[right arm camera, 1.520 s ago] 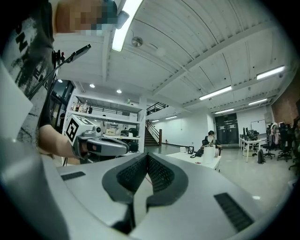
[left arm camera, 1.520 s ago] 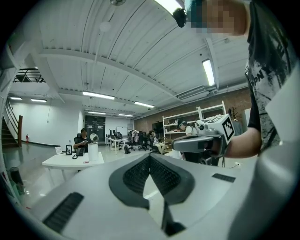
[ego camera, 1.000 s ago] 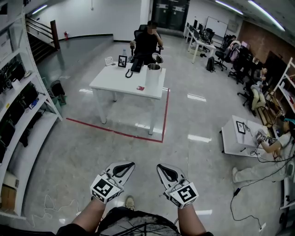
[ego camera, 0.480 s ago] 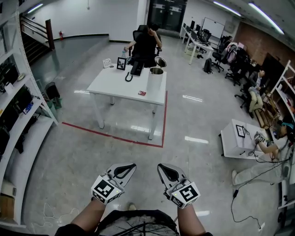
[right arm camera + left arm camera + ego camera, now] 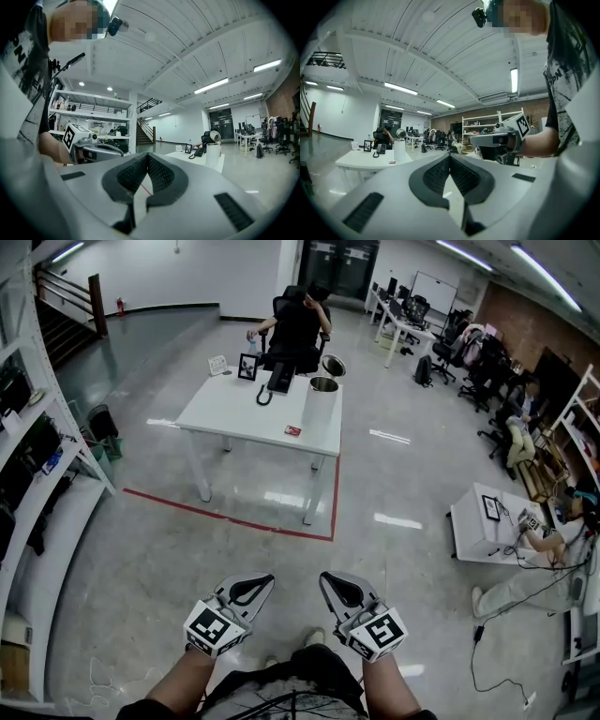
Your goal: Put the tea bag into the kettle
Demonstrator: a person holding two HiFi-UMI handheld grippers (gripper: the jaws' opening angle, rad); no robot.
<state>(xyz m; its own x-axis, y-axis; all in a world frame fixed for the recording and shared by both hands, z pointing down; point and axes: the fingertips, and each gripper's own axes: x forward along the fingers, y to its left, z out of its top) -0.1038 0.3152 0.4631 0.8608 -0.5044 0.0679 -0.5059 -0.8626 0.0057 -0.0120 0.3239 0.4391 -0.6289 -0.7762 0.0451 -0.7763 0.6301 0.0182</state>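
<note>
Far ahead stands a white table (image 5: 234, 413). On its right end is the tall white kettle (image 5: 321, 401) with its lid tipped open, and a small red tea bag (image 5: 293, 430) lies flat just left of it. Both grippers are held low near my body, well short of the table. The left gripper (image 5: 255, 584) and the right gripper (image 5: 336, 585) are both shut with nothing in them. The left gripper view shows the kettle (image 5: 399, 149), the tea bag (image 5: 392, 162) and the left gripper's closed tips (image 5: 450, 157). In the right gripper view, the kettle (image 5: 213, 152) is beyond the closed tips (image 5: 148, 156).
A person sits in a chair (image 5: 298, 329) behind the table, near a black phone (image 5: 278, 379) and a photo frame (image 5: 248, 367). Red tape (image 5: 234, 519) marks the floor in front. Shelving (image 5: 37, 474) lines the left; a low white table (image 5: 487, 521), a seated person and cables are at right.
The view has moved slightly closer to the table and a shoe now shows between my arms. Both grippers keep the same shut pose.
</note>
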